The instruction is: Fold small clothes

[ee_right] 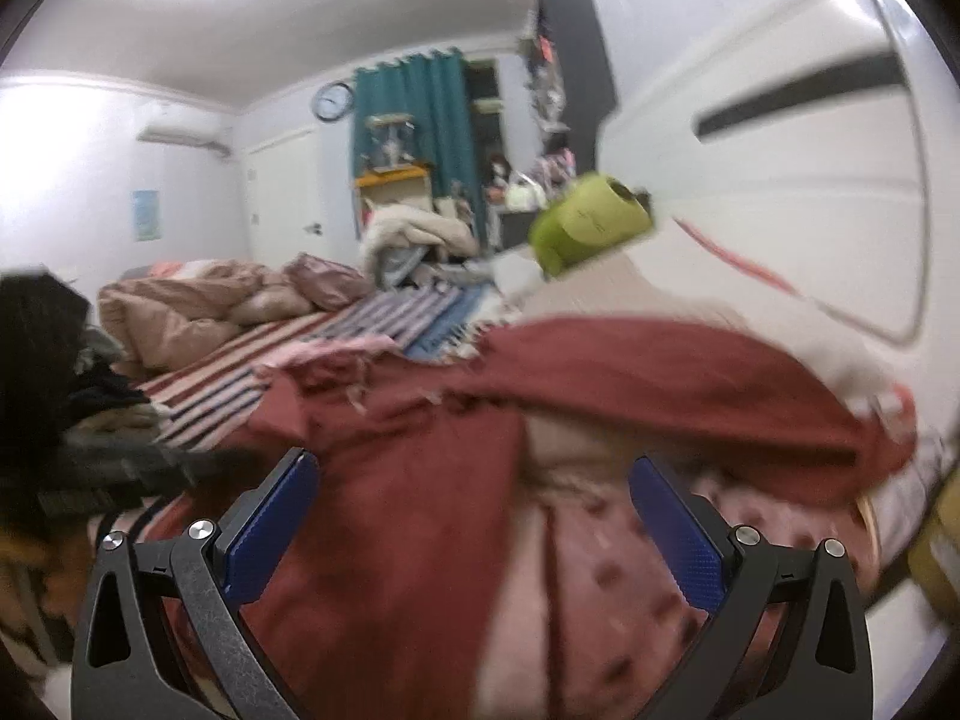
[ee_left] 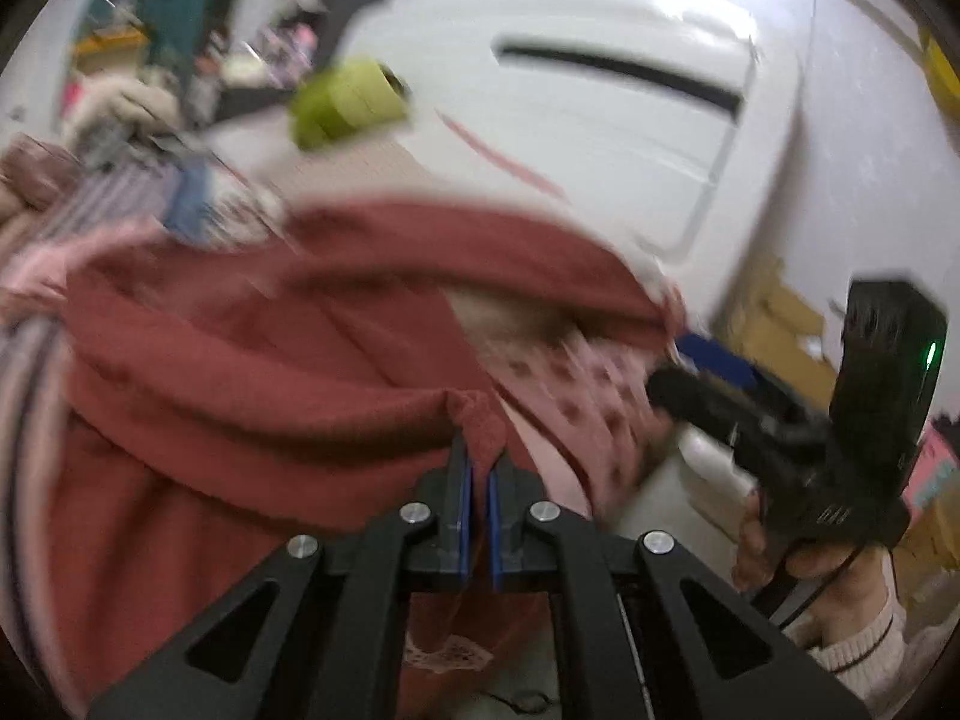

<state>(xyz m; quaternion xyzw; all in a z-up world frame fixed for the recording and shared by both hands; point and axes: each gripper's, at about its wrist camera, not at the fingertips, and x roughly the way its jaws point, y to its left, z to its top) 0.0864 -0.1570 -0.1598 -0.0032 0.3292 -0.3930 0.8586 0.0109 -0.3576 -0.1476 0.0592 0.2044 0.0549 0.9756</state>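
Here my left gripper (ee_left: 480, 468) was clamped shut on a fold of the red garment (ee_left: 252, 348), the cloth pinched between the blue pads (ee_left: 463, 516) and bunching up just past the tips. The rest of that garment spread ahead and to the left of the fingers, draped over a pink dotted cloth (ee_left: 576, 396) that showed just right of the tips. Further right I could see my right gripper (ee_left: 708, 396), black, held in a hand (ee_left: 780, 552) with a cream sleeve.

From the right wrist, the jaws stood wide apart with nothing between the pads (ee_right: 270, 522); the garment (ee_right: 420, 480) lay below and ahead of them, the dotted cloth (ee_right: 612, 588) under the right finger. Beyond it I saw a striped blanket (ee_right: 336, 336) and a green roll (ee_right: 591, 222) ahead, slightly right. Both views were blurred, so I could not tell how the garment's edges were lying
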